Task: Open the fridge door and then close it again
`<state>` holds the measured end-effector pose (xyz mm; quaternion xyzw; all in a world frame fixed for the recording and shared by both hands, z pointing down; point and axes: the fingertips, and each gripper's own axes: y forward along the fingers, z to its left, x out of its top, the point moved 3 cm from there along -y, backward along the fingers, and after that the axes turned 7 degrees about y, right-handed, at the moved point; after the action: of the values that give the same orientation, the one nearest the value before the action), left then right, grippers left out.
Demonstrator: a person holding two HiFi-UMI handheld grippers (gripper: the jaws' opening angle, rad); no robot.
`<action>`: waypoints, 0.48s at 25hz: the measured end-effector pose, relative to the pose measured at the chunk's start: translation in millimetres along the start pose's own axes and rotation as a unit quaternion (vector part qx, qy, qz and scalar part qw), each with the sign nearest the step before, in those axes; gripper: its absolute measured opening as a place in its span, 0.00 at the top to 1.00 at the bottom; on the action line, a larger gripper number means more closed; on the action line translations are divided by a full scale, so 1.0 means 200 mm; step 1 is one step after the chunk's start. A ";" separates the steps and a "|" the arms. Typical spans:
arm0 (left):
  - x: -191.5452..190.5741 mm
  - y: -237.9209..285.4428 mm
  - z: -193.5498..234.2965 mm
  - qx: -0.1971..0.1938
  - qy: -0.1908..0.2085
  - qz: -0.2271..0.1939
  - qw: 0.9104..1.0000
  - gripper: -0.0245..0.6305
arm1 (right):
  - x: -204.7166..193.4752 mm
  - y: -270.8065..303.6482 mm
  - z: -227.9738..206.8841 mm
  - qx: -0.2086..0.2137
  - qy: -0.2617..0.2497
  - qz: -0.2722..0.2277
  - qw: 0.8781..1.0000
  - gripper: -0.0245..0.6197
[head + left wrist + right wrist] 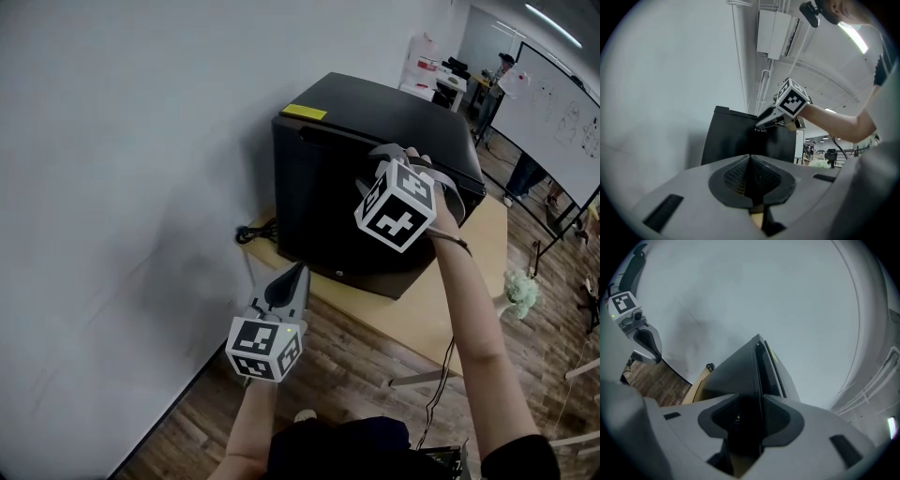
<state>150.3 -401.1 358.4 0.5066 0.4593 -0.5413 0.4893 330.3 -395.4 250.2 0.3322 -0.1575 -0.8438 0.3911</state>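
The right gripper [750, 408] is the one nearer to the fridge door [319, 206]. The door's upper edge stands between its fingers and runs straight away from them (a yellow label [305, 112] sits further along this edge). The pads seem to pinch it, although the gap is dark and I cannot be fully sure of the contact. The door looks closed against the black fridge [384, 117], so I judge the opening pull is not yet made; it should go back from the fridge, across this edge. The left gripper [750, 161] hangs well apart and lower, fingers pressed together on nothing, the door's face ahead of them. The fridge stands on a low wooden table [469, 281], with a white wall [112, 187] beyond the fingers and a wood floor [347, 366] below.
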 end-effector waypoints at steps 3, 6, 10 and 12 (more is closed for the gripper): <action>-0.02 0.00 0.00 0.001 0.000 0.002 1.000 0.95 | 0.00 0.00 0.00 -0.001 -0.002 -0.003 1.000 0.76; -0.03 -0.01 0.00 0.002 -0.001 0.004 1.000 0.95 | 0.00 0.00 0.00 -0.004 -0.003 -0.003 1.000 0.76; -0.04 -0.04 0.01 0.006 -0.001 0.007 1.000 0.95 | 0.00 0.00 0.00 -0.004 -0.001 0.000 1.000 0.76; -0.04 -0.05 0.03 0.010 0.000 0.009 1.000 0.95 | 0.00 -0.01 0.00 -0.006 -0.002 -0.002 1.000 0.76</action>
<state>140.0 -405.2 366.9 0.5157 0.4490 -0.5417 0.4889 330.3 -394.4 249.2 0.3281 -0.1524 -0.8462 0.3913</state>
